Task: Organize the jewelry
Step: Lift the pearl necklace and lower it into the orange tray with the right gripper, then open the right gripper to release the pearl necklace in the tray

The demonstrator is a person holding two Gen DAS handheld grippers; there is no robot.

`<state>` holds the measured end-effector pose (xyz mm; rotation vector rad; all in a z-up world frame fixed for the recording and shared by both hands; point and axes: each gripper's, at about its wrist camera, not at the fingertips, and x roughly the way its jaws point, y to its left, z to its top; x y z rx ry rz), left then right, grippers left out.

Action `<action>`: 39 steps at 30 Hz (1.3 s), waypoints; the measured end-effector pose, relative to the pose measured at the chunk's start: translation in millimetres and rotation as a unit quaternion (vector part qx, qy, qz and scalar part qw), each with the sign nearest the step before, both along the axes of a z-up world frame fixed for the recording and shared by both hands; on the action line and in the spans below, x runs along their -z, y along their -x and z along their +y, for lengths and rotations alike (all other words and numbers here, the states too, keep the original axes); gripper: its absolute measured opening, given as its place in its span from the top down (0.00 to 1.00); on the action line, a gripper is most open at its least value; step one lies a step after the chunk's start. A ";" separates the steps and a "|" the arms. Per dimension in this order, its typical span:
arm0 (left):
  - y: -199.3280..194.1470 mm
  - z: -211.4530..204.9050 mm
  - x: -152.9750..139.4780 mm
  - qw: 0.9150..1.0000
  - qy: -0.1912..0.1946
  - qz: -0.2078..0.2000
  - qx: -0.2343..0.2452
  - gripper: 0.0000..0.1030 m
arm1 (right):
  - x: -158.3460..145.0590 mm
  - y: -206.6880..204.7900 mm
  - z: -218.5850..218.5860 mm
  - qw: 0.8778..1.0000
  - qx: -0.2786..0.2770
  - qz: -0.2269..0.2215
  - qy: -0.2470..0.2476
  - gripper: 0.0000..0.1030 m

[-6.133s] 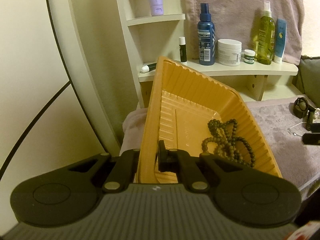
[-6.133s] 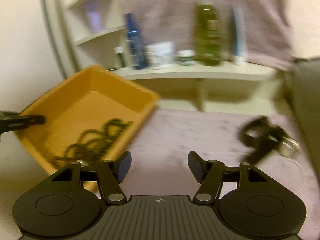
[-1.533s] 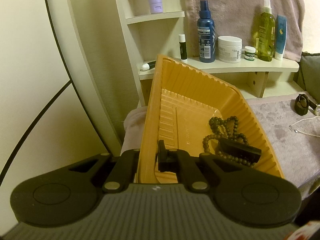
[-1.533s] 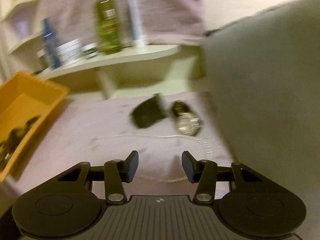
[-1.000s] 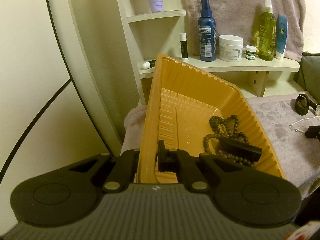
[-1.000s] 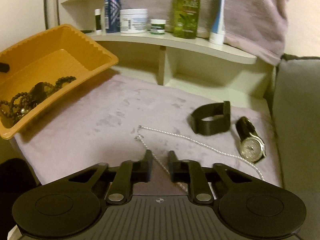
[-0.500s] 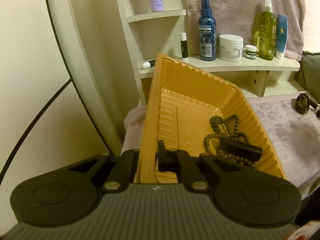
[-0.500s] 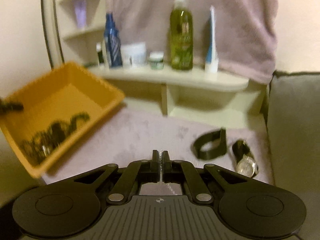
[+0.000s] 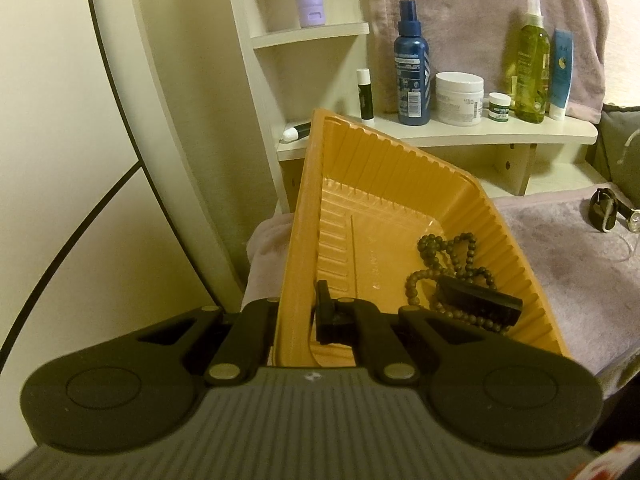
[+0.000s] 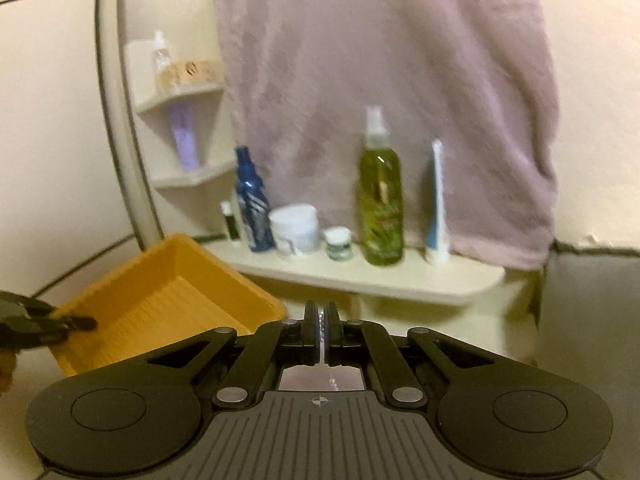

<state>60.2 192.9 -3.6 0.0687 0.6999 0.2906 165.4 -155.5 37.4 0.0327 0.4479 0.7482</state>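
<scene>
An orange ribbed tray is tilted over the left end of the mauve cloth. My left gripper is shut on its near left wall. Dark wooden beads and a black band lie in the tray's low corner. My right gripper is raised above the cloth and shut on a thin silver chain, which hangs down behind its fingers. From there the tray is at lower left with the left gripper's fingertip on it. A black strap and a wristwatch lie at the cloth's far right.
A cream shelf behind carries a blue spray bottle, a white jar, a green bottle and a tube. A mauve towel hangs above. A grey cushion bounds the right side.
The right gripper shut on the silver chain and rose with it off the cloth, tipping its view up toward the shelf. The left gripper and tray kept still.
</scene>
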 end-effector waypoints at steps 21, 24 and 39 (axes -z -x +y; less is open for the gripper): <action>-1.1 1.4 -1.3 1.000 0.006 -0.003 0.002 0.97 | -90.1 20.1 135.6 0.979 -0.173 -0.044 -0.102 0.98; 0.0 1.7 -0.8 1.000 0.007 -0.004 0.002 0.97 | -84.7 20.5 153.0 0.977 -0.188 -0.033 -0.098 0.98; 1.3 3.1 0.2 1.000 0.011 -0.007 0.000 0.97 | 25.1 -4.8 170.4 0.981 -0.173 0.090 -0.001 0.98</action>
